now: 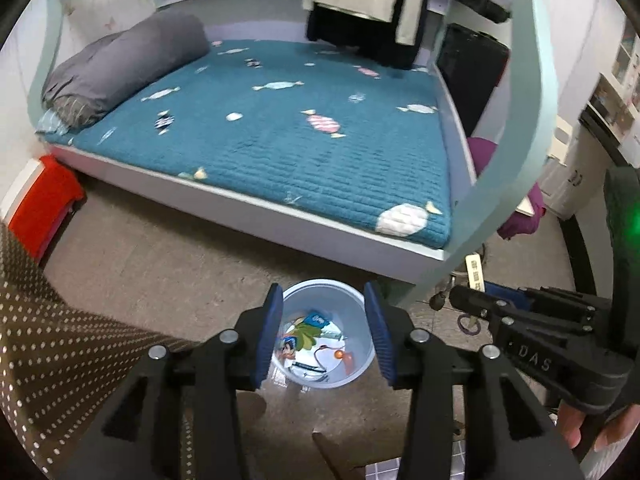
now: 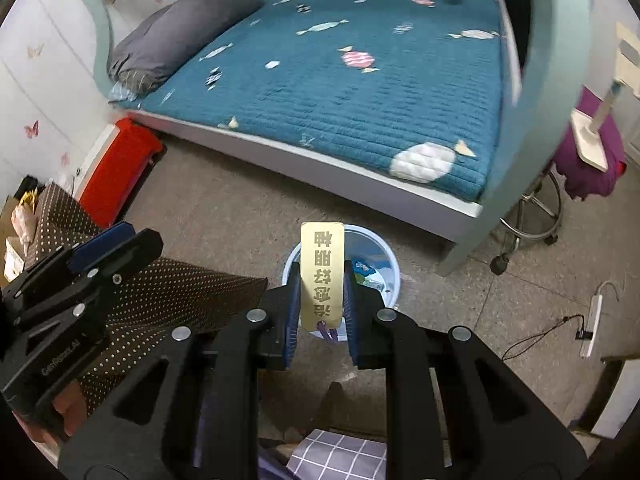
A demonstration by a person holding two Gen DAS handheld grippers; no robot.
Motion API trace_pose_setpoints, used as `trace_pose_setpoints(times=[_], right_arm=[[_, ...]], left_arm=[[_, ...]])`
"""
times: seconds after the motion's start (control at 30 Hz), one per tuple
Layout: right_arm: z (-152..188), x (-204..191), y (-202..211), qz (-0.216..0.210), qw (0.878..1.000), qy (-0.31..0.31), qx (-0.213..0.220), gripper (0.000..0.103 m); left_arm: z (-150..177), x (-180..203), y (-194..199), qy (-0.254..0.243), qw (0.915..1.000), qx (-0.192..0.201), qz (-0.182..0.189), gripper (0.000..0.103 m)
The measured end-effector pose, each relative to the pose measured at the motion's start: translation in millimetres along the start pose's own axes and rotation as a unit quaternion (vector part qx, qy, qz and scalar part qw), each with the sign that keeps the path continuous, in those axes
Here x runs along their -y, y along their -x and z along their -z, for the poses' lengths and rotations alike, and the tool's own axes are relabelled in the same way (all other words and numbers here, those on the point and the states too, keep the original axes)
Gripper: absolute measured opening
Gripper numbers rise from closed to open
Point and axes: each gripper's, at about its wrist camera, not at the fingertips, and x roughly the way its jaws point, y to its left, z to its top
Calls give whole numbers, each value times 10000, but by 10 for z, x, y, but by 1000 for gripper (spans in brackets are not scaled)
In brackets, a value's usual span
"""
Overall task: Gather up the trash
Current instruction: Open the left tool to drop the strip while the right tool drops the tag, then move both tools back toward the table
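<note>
A pale blue waste bin [image 1: 358, 364] stands on the floor in front of the bed, with several wrappers and bits of trash inside. It also shows in the right wrist view [image 2: 394, 276]. My left gripper [image 1: 325, 334] is open and empty, held above the bin. My right gripper [image 2: 320, 292] is shut on a gold packet [image 2: 322, 268] with printed characters, held upright over the bin. The right gripper shows at the right of the left view [image 1: 520, 312], and the left gripper at the left of the right view [image 2: 100, 252].
A bed with a teal quilt [image 1: 288, 128] and grey pillow [image 1: 132, 64] fills the back. A red stool [image 1: 40, 208] is at left, a dotted brown cloth [image 1: 48, 344] below it. A purple-covered swivel stool [image 2: 588, 160] and a power strip [image 2: 591, 320] are at right.
</note>
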Motion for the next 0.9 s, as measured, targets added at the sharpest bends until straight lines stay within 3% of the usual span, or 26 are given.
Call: trace_pose_setpoints(times=[0.07,0.1,0.13,0.17,0.23,0.53,0.9], right_arm=[[-51,-79,-6,-36,10000,48,24,21],[-72,-96,-10,-24,10000,60,11,33],[-90,-118,-7,19,10000,75,19,65],[-97,-129,28,105,9998,66,180,74],[-92,-146,58,275,9991,138,308,75],[38,-109,15,285,9995,135,40,75],[104,-286,231,245,9991,292,188,75]], left_arm=[[31,-123,42,107,9999,10,-67,42],[38,-169,57,144,9999,10,-79,42],[47,-211,72,187,9998,6,-98,42],[56,-237,83,212,9997,5,-120,42],[78,-283,128,219,9996,46,-149,42],[98,-233,124,90,9999,76,-82,42],[146,-203,354,73,9995,290,-48,42]])
